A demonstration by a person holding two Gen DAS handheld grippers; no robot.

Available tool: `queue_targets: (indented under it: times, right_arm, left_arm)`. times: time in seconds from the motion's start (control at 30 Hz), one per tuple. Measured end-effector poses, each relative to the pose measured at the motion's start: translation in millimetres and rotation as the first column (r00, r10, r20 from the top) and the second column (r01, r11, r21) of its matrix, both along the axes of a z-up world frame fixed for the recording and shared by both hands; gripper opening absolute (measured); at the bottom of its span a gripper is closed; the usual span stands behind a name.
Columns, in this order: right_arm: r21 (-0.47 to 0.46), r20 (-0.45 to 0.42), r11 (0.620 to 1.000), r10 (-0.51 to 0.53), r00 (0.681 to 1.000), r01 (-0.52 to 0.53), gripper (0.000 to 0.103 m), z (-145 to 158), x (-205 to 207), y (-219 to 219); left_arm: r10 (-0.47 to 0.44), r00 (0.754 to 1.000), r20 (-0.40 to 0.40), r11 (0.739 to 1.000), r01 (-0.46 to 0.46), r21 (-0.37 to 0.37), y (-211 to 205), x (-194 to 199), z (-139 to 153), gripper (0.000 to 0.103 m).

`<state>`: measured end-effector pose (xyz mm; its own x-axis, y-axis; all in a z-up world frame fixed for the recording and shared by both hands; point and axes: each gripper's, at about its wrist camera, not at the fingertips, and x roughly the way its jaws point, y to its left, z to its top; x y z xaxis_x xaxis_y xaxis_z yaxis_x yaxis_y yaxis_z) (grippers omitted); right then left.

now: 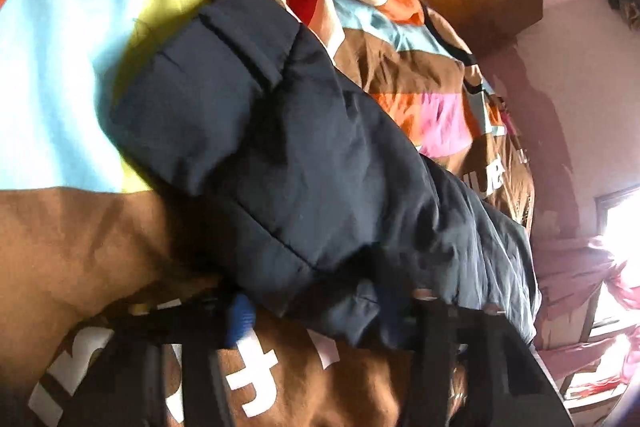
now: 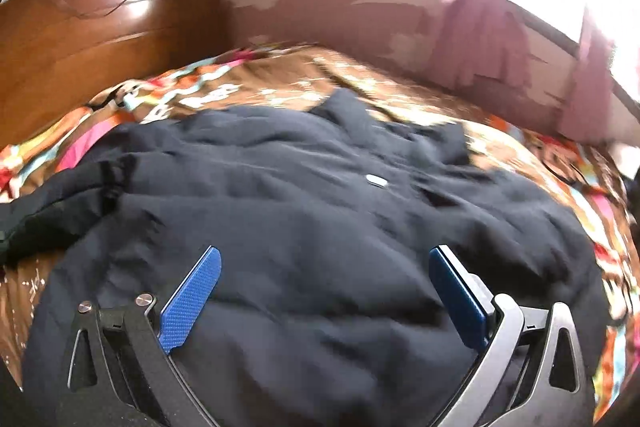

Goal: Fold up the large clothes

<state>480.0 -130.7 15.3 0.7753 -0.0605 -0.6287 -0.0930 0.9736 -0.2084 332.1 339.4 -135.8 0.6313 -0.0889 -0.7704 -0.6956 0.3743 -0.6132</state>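
patterned bedspread (image 2: 400, 87), one navy jacket (image 2: 304, 211) (puffy); right tongs (image 2: 325, 267) spread wide, left tongs (image 1: 332, 311) pinching jacket hem.

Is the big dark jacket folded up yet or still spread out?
Mostly spread out: the jacket lies wide across the bedspread, its sleeve stretched out sideways.

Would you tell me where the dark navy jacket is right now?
The navy jacket lies spread on the patterned bedspread, below the open right gripper; the wooden headboard stands beyond it at left.
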Motion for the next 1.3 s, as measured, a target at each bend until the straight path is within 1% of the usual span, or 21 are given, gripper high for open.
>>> queue_targets:
  times: [0.03,0.13,0.27,0.37,0.43,0.53,0.63,0.7,0.77,0.8,0.83,0.87,0.93,0.97,1.0,1.03,1.07,1.13,1.2,1.27,1.3]
  right_arm:
    - [-0.008,-0.008,1.000,0.019,1.000,-0.019,0.102,-2,6,11]
    - [-0.017,-0.061,0.998,0.055,0.997,-0.056,0.102,-14,26,47]
    - [-0.028,-0.140,0.999,0.031,0.990,-0.035,0.102,-35,42,66]
    - [-0.002,-0.157,1.000,0.025,0.987,-0.026,0.102,-40,39,63]
    - [0.033,-0.145,0.999,0.030,0.989,-0.026,0.102,-35,34,57]
    - [0.099,-0.087,0.995,0.040,0.995,-0.032,0.102,-16,14,42]
    - [0.139,-0.046,0.990,0.042,0.998,-0.036,0.102,3,-7,22]
    - [0.148,-0.031,0.989,0.030,0.999,-0.026,0.102,13,-25,6]
    - [0.149,-0.024,0.989,0.025,0.999,-0.021,0.102,20,-36,-8]
    - [0.145,-0.027,0.989,0.019,0.999,-0.015,0.102,23,-44,-16]
    - [0.143,-0.029,0.990,0.013,1.000,-0.008,0.102,26,-51,-25]
    - [0.141,-0.030,0.990,0.006,1.000,-0.002,0.102,28,-59,-35]
    - [0.145,-0.037,0.989,-0.011,0.999,0.016,0.102,32,-71,-52]
    - [0.152,-0.041,0.988,-0.023,0.999,0.029,0.102,35,-78,-62]
    - [0.162,-0.043,0.986,-0.038,0.998,0.044,0.102,37,-84,-73]
    - [0.168,-0.044,0.984,-0.049,0.998,0.056,0.102,38,-89,-81]
    - [0.175,-0.045,0.982,-0.064,0.997,0.070,0.102,39,-94,-91]
    - [0.195,-0.045,0.975,-0.097,0.994,0.103,0.102,42,-105,-113]
    - [0.219,-0.049,0.967,-0.125,0.991,0.133,0.102,43,-114,-133]
    - [0.270,-0.080,0.949,-0.147,0.986,0.163,0.102,40,-122,-157]
    - [0.298,-0.102,0.938,-0.153,0.983,0.177,0.102,37,-124,-166]
  left_arm:
    - [-0.001,1.000,-0.002,1.000,0.001,-0.002,1,-2,1,0.029]
    - [-0.010,1.000,0.006,1.000,0.010,0.028,3,-2,11,0.012]
    - [-0.035,0.999,0.025,0.992,0.032,0.125,1,-4,38,0.007]
    - [-0.051,0.997,0.061,0.977,0.037,0.211,-3,-8,66,0.007]
    - [-0.067,0.993,0.095,0.960,0.039,0.277,-8,-10,91,0.007]
    - [-0.115,0.981,0.156,0.926,0.049,0.375,-21,-13,130,0.007]
    - [-0.201,0.956,0.213,0.874,0.077,0.480,-42,-13,177,0.007]
    - [-0.272,0.931,0.244,0.837,0.103,0.538,-61,-11,207,0.007]
    - [-0.351,0.897,0.268,0.796,0.135,0.590,-83,-11,234,0.007]
    - [-0.403,0.874,0.271,0.766,0.160,0.622,-99,-9,249,0.007]
    - [-0.437,0.858,0.271,0.745,0.177,0.643,-111,-11,258,0.007]
    - [-0.492,0.829,0.266,0.710,0.205,0.674,-129,-10,270,0.006]
    - [-0.574,0.780,0.250,0.651,0.249,0.718,-159,-9,285,0.007]
    - [-0.622,0.747,0.237,0.613,0.275,0.741,-178,-8,291,0.007]
    - [-0.676,0.704,0.216,0.566,0.310,0.764,-200,-7,297,0.007]
    - [-0.702,0.682,0.204,0.543,0.328,0.773,-212,-8,299,0.007]
    - [-0.743,0.643,0.183,0.505,0.360,0.784,-232,-8,300,0.006]
    - [-0.793,0.590,0.152,0.456,0.409,0.791,-262,-6,298,0.006]
    - [-0.840,0.530,0.113,0.401,0.468,0.787,-293,-2,289,0.006]
    - [-0.891,0.450,0.056,0.327,0.553,0.766,-324,2,272,0.006]
    - [-0.905,0.424,0.033,0.300,0.580,0.758,-338,6,264,0.006]
